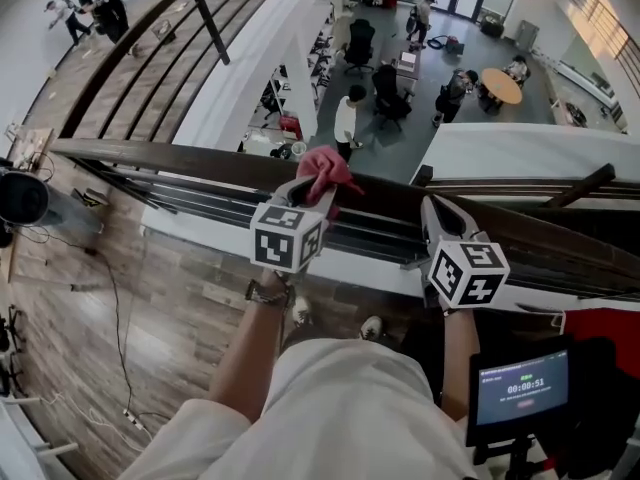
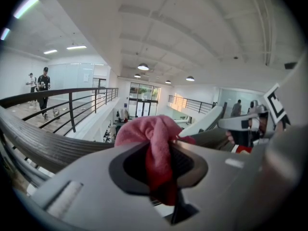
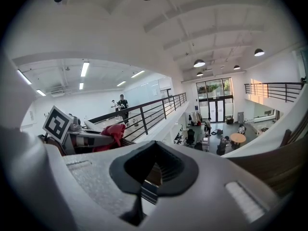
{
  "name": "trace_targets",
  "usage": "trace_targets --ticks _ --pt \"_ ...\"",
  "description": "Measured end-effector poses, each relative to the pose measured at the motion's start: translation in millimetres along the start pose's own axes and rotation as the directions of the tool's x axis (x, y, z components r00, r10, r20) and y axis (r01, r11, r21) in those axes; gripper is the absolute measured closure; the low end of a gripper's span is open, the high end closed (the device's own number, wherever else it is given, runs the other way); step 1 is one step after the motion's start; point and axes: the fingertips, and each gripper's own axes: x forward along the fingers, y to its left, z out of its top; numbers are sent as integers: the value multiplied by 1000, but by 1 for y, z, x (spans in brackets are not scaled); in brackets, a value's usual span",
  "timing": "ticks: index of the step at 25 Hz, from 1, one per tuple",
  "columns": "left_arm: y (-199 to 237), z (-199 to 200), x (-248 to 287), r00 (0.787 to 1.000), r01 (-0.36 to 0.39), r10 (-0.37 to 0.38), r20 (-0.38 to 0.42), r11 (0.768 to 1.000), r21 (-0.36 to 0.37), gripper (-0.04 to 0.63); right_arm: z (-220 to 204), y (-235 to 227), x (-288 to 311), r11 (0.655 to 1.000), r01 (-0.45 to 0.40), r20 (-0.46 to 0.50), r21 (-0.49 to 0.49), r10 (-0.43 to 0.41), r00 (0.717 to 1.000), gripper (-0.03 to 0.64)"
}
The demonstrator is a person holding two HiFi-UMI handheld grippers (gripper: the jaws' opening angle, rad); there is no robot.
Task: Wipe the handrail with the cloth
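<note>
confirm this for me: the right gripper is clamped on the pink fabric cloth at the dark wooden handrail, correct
Wrong gripper. The left gripper is clamped on the pink fabric cloth at the dark wooden handrail; the left gripper view shows the cloth pinched between its jaws. The right gripper holds nothing.

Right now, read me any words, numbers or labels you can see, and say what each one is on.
"00:00:51", as best it reads: on the small screen at the head view's lower right.
Smaller print above and below those digits: too small to read.
Marker cubes: black-and-white square patterns only, no letters.
Cloth and handrail: no print visible.
</note>
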Motion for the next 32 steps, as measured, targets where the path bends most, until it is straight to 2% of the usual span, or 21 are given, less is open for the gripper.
trace_targets --ticks 7,13,19,24,30,32 --pt "-29 5 16 1000 21 -21 -4 1000 9 500 0 -30 -16 1000 27 9 14 -27 1000 614" --pt "-51 -7 24 998 67 -67 -5 998 -15 500 -14 -43 -23 999 42 17 24 -42 999 614" --pt "-99 4 41 996 88 -88 -13 996 -7 500 -9 -72 -42 999 28 6 26 -28 1000 614" --pt "-136 -4 54 991 129 -128 -40 991 34 500 -22 -83 -46 999 20 2 42 -20 1000 614" --pt "-170 0 63 983 176 -168 -74 977 124 500 -15 -92 -47 997 38 12 66 -39 999 614" --pt "-172 0 64 982 185 -178 -67 975 127 500 -13 -90 -46 997 38 12 67 -39 999 614"
